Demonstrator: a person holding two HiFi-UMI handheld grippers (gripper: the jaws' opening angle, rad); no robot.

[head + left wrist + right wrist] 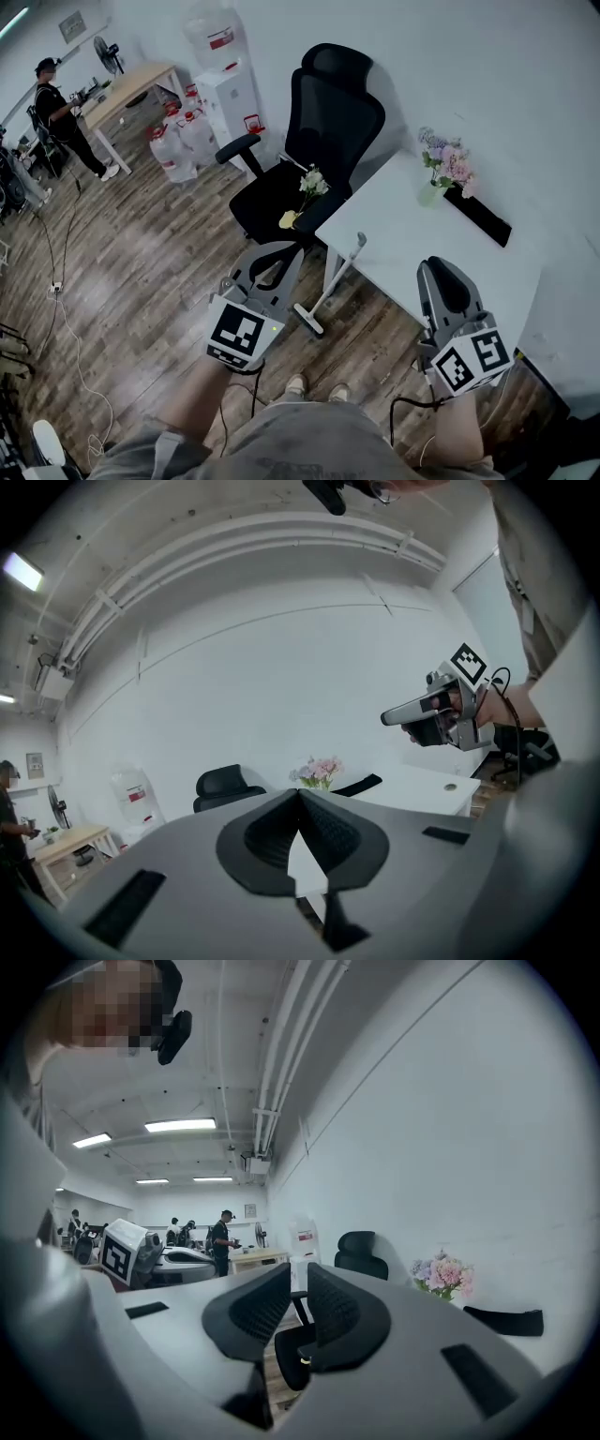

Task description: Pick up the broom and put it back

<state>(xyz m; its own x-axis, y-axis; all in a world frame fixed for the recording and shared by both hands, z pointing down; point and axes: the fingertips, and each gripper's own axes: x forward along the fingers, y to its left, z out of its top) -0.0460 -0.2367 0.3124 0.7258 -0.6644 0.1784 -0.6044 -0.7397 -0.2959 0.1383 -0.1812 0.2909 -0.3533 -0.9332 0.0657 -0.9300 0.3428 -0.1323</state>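
Wood floor (141,272) bears the broom (331,278), leaning against the table (403,239); our left tool (300,793) is pressed together, right tool (299,1277) slightly spread, both empty.

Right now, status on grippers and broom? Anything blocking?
Left gripper shut, empty; right gripper barely open, empty. Broom unheld, leaning on white table edge, head on floor. Office chair close beside it.
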